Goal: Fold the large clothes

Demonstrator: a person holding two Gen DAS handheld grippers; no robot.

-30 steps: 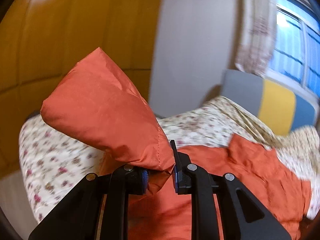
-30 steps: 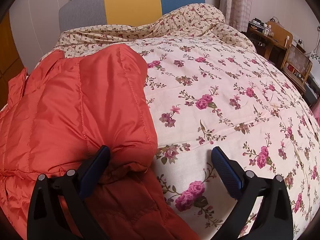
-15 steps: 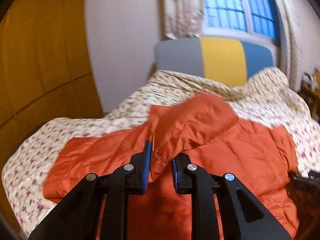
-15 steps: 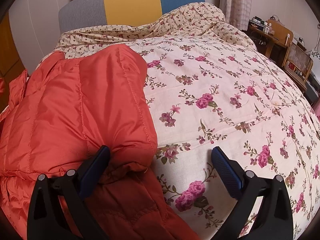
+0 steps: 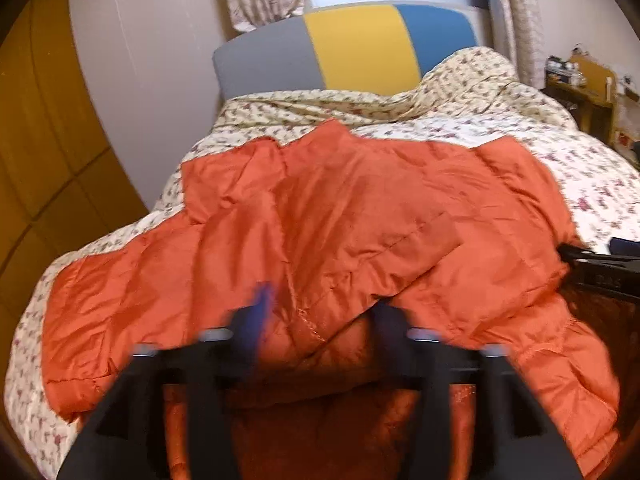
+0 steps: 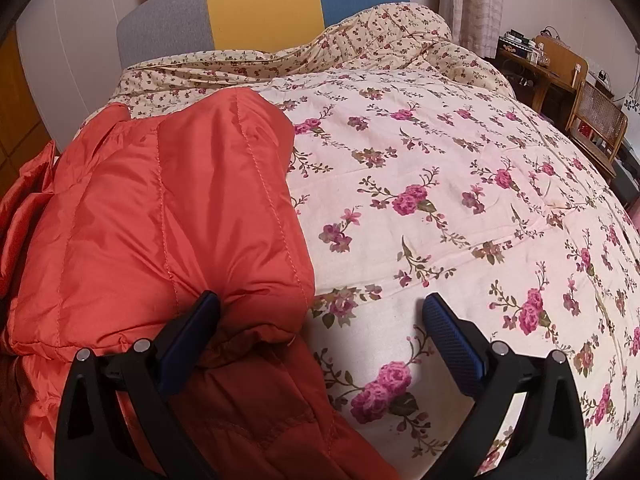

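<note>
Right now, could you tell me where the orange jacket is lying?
The orange jacket lies spread on the floral bedspread, on its left side in the right wrist view, below the headboard.

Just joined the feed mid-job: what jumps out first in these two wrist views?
The orange padded jacket dominates, spread across the near left part of the floral bedspread, a sleeve folded over its body. Behind the bed stands a grey, yellow and blue headboard under a window. The left gripper has just been opening, the sleeve's edge loose between its jaws; the right gripper is open at the jacket's right edge.
</note>
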